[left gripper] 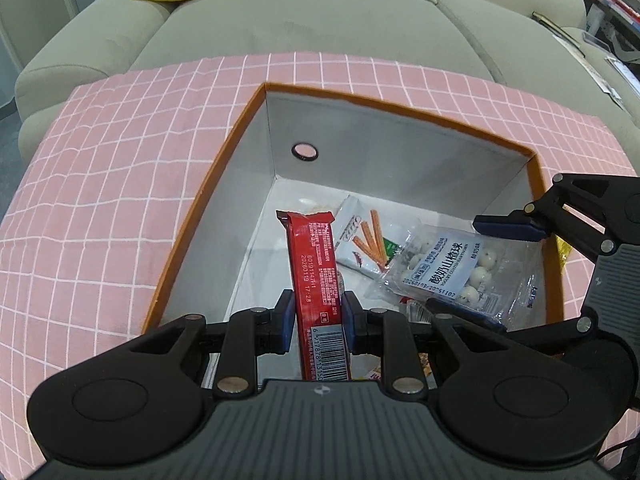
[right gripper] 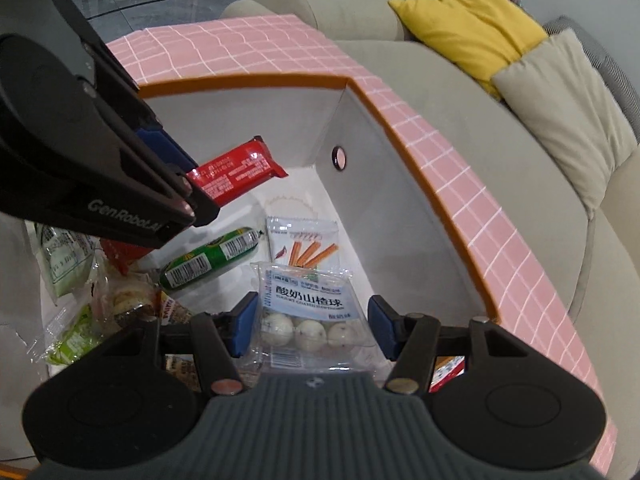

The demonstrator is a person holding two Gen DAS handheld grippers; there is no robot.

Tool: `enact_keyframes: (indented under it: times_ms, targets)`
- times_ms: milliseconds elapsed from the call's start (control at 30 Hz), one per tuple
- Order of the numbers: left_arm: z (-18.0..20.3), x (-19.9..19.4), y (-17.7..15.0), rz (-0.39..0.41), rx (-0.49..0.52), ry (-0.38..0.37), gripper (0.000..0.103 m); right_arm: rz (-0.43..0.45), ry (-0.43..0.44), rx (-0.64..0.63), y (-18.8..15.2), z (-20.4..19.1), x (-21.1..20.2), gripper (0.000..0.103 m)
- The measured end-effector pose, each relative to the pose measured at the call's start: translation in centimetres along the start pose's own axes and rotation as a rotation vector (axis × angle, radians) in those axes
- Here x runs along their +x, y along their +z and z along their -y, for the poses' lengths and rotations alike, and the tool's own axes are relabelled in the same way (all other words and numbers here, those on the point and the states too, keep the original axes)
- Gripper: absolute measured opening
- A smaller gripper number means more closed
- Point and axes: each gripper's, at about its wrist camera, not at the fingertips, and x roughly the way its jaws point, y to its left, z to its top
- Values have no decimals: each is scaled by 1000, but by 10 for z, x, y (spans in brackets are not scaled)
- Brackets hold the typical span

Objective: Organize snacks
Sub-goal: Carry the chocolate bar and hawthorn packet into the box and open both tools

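Observation:
My left gripper [left gripper: 318, 322] is shut on a red snack bar [left gripper: 316, 276] and holds it over the open orange-rimmed box [left gripper: 208, 200]; the bar [right gripper: 236, 174] also shows in the right wrist view. My right gripper [right gripper: 312, 326] is open inside the box, its fingers either side of a clear pack of white yogurt hawthorn balls [right gripper: 308, 316] that lies on the box floor. That pack [left gripper: 448, 268] shows in the left wrist view, with the right gripper [left gripper: 492, 268] over it. A white packet with orange sticks [right gripper: 304, 244] and a green sausage [right gripper: 212, 258] lie in the box.
The box stands on a pink checked cloth [left gripper: 100, 200] by a grey-green sofa [left gripper: 280, 28] with a yellow cushion [right gripper: 468, 20]. Several other wrapped snacks [right gripper: 76, 296] lie at the box's left end. A round hole [left gripper: 305, 151] is in the box's far wall.

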Motion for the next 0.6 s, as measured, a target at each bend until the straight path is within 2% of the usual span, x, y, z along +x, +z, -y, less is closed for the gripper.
enact_keyframes:
  times_ms: [167, 533, 600]
  targets:
    - [-2, 10, -1, -30, -10, -3, 27, -16, 42, 56, -1, 6, 5, 57]
    - [-2, 6, -4, -48, -18, 8, 28, -28, 56, 60, 4, 6, -1, 58]
    - [-2, 2, -5, -42, -22, 15, 32, -25, 47, 54, 7, 5, -4, 59]
